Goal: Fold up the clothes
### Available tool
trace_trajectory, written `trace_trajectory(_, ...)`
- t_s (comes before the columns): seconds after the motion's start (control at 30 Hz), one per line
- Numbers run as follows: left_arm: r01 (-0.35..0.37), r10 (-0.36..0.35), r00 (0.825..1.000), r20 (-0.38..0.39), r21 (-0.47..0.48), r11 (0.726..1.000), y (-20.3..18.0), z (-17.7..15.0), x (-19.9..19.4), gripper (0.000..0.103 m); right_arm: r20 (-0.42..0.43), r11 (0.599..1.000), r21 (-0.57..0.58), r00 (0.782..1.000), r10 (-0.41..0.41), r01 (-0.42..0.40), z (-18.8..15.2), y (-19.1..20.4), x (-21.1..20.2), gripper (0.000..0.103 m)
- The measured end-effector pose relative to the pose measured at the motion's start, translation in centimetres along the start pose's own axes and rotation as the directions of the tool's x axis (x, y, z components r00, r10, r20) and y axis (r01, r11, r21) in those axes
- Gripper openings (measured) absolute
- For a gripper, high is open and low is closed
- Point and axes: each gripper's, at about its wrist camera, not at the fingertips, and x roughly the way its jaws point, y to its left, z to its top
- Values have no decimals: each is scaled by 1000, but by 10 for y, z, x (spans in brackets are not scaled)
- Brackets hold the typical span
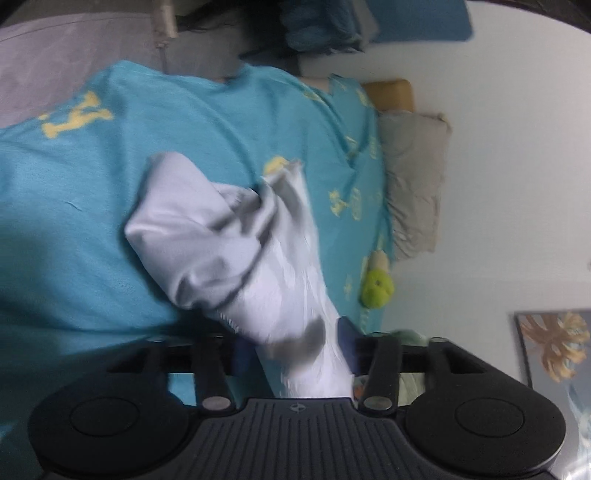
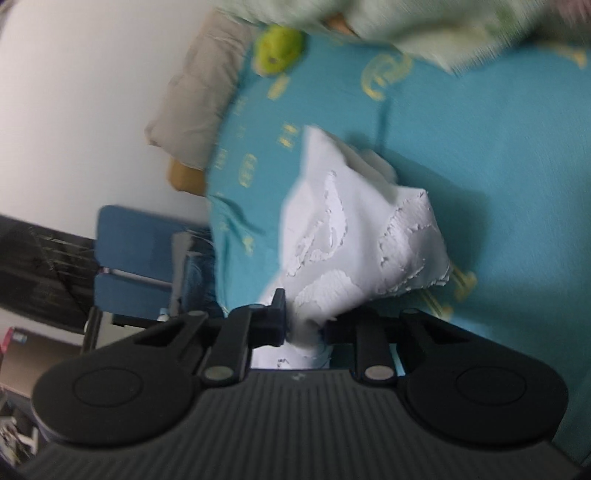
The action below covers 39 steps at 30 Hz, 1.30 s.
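A white garment (image 1: pixel 229 236) with raised embroidery hangs bunched over the turquoise bedsheet (image 1: pixel 74 206). My left gripper (image 1: pixel 301 354) is shut on one part of it, the cloth running between the fingers. In the right wrist view the same white garment (image 2: pixel 354 236) hangs from my right gripper (image 2: pixel 304 328), which is shut on another part. Both grippers hold it above the bed. The views are motion-blurred.
A beige pillow (image 1: pixel 413 184) and a green plush toy (image 1: pixel 376 288) lie at the bed's head by the white wall. A pale green blanket (image 2: pixel 424 26) lies on the bed. A blue chair (image 2: pixel 133 266) stands beside the bed. A framed picture (image 1: pixel 554 347) is nearby.
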Motion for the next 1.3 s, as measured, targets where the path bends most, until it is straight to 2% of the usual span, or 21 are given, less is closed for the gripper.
trace_trajectory(0.1, 10, -10, 1000, 0, -39, 999, 3, 5, 10, 52, 11, 998, -34, 999, 45, -45, 6, 4, -13, 19)
trace_trajectory(0.17, 34, -34, 999, 26, -16, 999, -3, 6, 9, 34, 11, 997, -54, 998, 57, -56, 8, 5, -17, 19)
trace_trajectory(0.23, 65, -65, 997, 50, 14, 998, -10, 7, 5, 26, 11, 995, -71, 998, 64, -63, 10, 7, -19, 19)
trace_trajectory(0.37, 120, -123, 991, 59, 57, 991, -36, 1, -15, 22, -22, 997, -13, 997, 77, -77, 18, 14, -34, 19)
trace_trajectory(0.47, 151, -153, 988, 23, 70, 986, -67, -9, -27, 20, -26, 996, -16, 996, 84, -84, 30, 32, -61, 19)
trace_trajectory(0.53, 135, -137, 991, 10, 88, 987, -97, -20, -30, 20, -31, 995, -15, 995, 98, -98, 44, 43, -81, 19)
trace_trajectory(0.63, 137, -133, 990, -43, 111, 984, -153, -45, -21, 20, -33, 997, -21, 996, 78, -79, 81, 62, -114, 19)
trace_trajectory(0.67, 145, -138, 988, -61, 130, 981, -175, -55, -15, 20, 1, 996, -37, 997, 78, -78, 103, 69, -126, 19)
trace_trajectory(0.8, 193, -159, 976, -151, 250, 949, -280, -105, 40, 20, 139, 992, -101, 987, 84, -70, 188, 101, -174, 19)
trace_trajectory(0.9, 262, -189, 946, -263, 281, 923, -357, -149, 96, 20, 240, 987, -147, 966, 93, -59, 252, 124, -209, 19)
trace_trajectory(1.0, 352, -250, 912, -326, 309, 883, -416, -197, 146, 20, 376, 974, -205, 911, 169, -96, 310, 135, -252, 19)
trace_trajectory(1.03, 376, -267, 903, -336, 321, 869, -429, -214, 160, 21, 413, 975, -211, 897, 155, -71, 320, 133, -262, 19)
trace_trajectory(1.1, 391, -264, 901, -344, 380, 838, -441, -250, 184, 23, 487, 976, -219, 864, 127, -20, 339, 127, -281, 19)
trace_trajectory(1.17, 383, -226, 905, -362, 458, 802, -432, -282, 205, 23, 520, 981, -192, 850, 81, 24, 349, 104, -288, 19)
trace_trajectory(1.2, 380, -203, 904, -376, 491, 784, -421, -296, 215, 23, 529, 983, -176, 847, 53, 48, 352, 88, -289, 19)
trace_trajectory(1.23, 370, -170, 903, -394, 513, 775, -406, -305, 223, 23, 521, 984, -160, 853, 13, 82, 354, 70, -286, 19)
trace_trajectory(1.3, 341, -96, 897, -432, 536, 772, -370, -314, 237, 23, 488, 982, -122, 870, -68, 146, 353, 32, -279, 19)
